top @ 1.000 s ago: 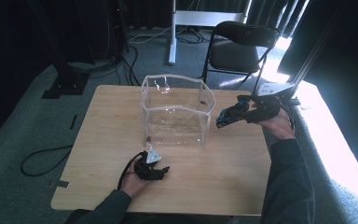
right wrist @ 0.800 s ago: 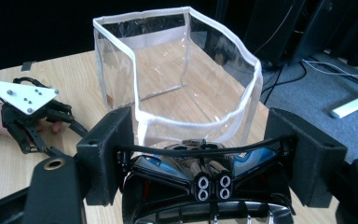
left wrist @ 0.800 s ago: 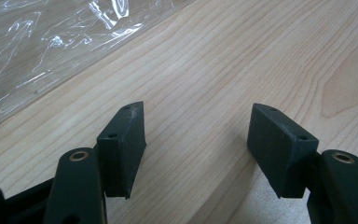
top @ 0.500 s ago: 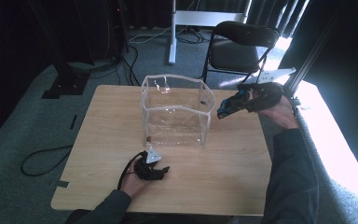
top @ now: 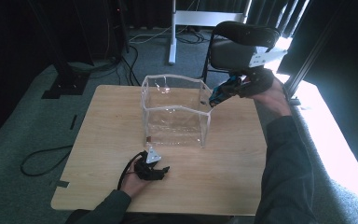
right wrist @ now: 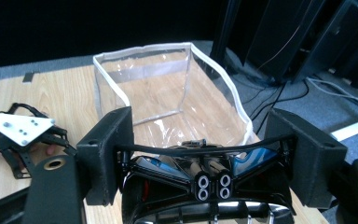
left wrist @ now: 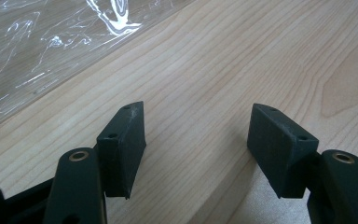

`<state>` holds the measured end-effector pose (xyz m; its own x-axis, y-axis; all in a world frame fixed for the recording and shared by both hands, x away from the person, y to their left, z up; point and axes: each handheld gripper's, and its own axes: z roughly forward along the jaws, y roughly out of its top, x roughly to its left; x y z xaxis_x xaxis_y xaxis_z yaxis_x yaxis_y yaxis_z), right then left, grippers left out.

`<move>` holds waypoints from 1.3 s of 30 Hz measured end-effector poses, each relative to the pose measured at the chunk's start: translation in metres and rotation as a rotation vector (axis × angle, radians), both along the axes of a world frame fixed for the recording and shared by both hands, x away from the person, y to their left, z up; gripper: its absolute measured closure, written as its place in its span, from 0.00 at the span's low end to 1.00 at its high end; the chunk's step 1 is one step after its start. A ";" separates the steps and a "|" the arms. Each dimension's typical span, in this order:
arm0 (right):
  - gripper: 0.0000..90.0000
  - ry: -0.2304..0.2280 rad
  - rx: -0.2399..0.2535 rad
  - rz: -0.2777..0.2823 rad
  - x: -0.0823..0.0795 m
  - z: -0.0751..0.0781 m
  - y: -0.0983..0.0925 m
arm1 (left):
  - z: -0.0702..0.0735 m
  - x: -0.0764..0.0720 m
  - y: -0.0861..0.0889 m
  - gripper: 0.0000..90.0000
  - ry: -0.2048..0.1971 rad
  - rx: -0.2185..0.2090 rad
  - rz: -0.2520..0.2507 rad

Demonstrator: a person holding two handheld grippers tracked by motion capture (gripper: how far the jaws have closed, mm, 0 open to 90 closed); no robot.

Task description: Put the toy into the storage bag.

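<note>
Your right gripper (right wrist: 214, 158) raised over the right rim of the clear open-topped plastic bin with white edging (top: 177, 112), jaws clamped across a blue-and-black toy car (right wrist: 200, 179), your left gripper (left wrist: 196, 149) resting wide open and empty on the light wooden table (top: 233, 158), just beside the bin's near wall.

The clear bag (top: 177, 112) stands open-topped mid-table (top: 233, 158), bare wood around it, apparently unobstructed above.
</note>
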<state>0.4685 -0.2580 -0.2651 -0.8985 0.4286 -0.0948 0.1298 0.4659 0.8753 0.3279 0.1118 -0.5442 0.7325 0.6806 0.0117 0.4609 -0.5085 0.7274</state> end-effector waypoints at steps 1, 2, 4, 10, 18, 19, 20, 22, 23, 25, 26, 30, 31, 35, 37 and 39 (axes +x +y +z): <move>0.28 0.005 -0.011 -0.001 0.003 -0.002 0.005 | 0.000 0.000 0.000 0.42 0.000 0.000 0.000; 0.28 0.008 -0.022 0.000 0.006 -0.004 0.009 | 0.000 0.000 0.000 0.42 -0.001 0.000 0.000; 0.28 0.021 -0.036 0.004 0.012 -0.008 0.015 | 0.000 0.000 0.000 0.42 -0.001 0.000 0.000; 0.27 0.062 -0.066 0.025 0.030 -0.024 0.029 | 0.000 0.000 0.000 0.42 -0.002 0.000 0.001; 0.27 0.097 -0.102 0.044 0.042 -0.042 0.035 | 0.000 0.000 -0.001 0.42 0.001 -0.002 0.002; 0.27 0.105 -0.108 0.044 0.043 -0.045 0.036 | 0.000 0.000 -0.001 0.42 0.001 -0.002 0.002; 0.27 0.106 -0.113 0.046 0.044 -0.047 0.037 | 0.000 0.000 -0.001 0.42 0.001 -0.002 0.002; 0.27 0.113 -0.115 0.044 0.045 -0.052 0.039 | 0.000 0.000 -0.001 0.42 0.001 -0.004 0.003; 0.27 0.114 -0.113 0.046 0.046 -0.054 0.040 | 0.000 0.000 -0.001 0.42 0.001 -0.007 0.005; 0.27 0.120 -0.111 0.047 0.047 -0.059 0.041 | 0.000 0.000 -0.001 0.42 -0.001 -0.005 0.004; 0.27 0.122 -0.110 0.047 0.048 -0.062 0.042 | 0.000 0.000 -0.001 0.42 -0.001 -0.005 0.004; 0.27 0.136 -0.117 0.046 0.050 -0.074 0.045 | 0.000 0.000 -0.001 0.42 -0.001 -0.005 0.004; 0.27 0.142 -0.114 0.045 0.051 -0.077 0.046 | 0.000 0.000 -0.001 0.42 -0.001 -0.005 0.004; 0.27 0.160 -0.126 0.047 0.053 -0.086 0.049 | 0.000 0.000 -0.001 0.42 0.000 -0.006 0.005; 0.27 0.159 -0.124 0.047 0.053 -0.089 0.050 | 0.000 0.000 -0.001 0.42 0.000 -0.006 0.005; 0.27 0.162 -0.120 0.048 0.054 -0.091 0.051 | 0.000 0.000 -0.001 0.42 -0.001 -0.007 0.005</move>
